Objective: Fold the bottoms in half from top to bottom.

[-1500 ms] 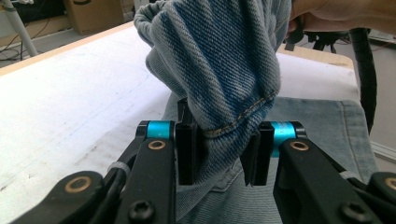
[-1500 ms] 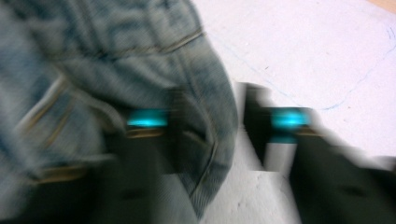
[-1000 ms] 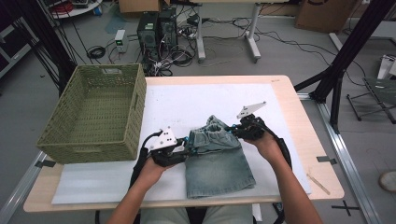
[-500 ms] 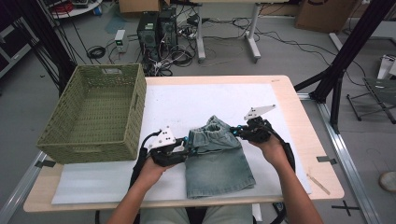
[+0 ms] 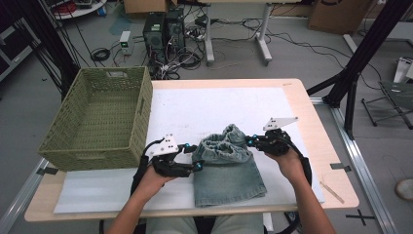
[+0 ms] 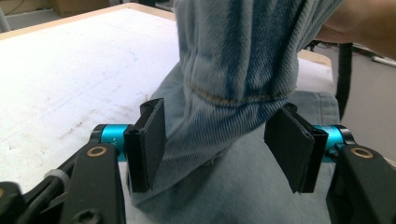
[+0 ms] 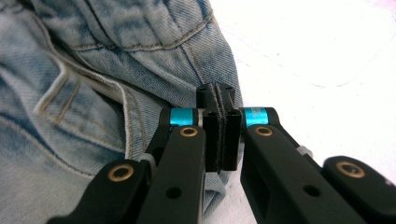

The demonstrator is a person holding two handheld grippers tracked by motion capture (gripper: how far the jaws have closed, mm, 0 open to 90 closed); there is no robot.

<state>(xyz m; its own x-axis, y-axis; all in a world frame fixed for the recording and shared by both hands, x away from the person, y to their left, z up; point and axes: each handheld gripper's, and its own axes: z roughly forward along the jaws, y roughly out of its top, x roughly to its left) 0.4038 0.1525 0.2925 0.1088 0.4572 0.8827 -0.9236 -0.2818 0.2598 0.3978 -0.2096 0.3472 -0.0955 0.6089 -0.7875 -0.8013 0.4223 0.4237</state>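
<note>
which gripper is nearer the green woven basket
Left. The left gripper sits just past the green woven basket's near right corner, at the left edge of the blue denim shorts. The right gripper is beyond the shorts, farther from it.

One pair of denim shorts [image 5: 228, 168], one wicker basket [image 5: 100, 122], two grippers — left [image 5: 191, 157], right [image 5: 249, 141].

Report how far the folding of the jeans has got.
Done: the jeans lie folded short on the white mat, waistband bunched at the far end. In hand: the right gripper is shut at that waistband's edge; the left gripper has just been opening, fabric between its jaws but not pinched. Left: flatten the bunched end; the basket holds nothing yet.
</note>
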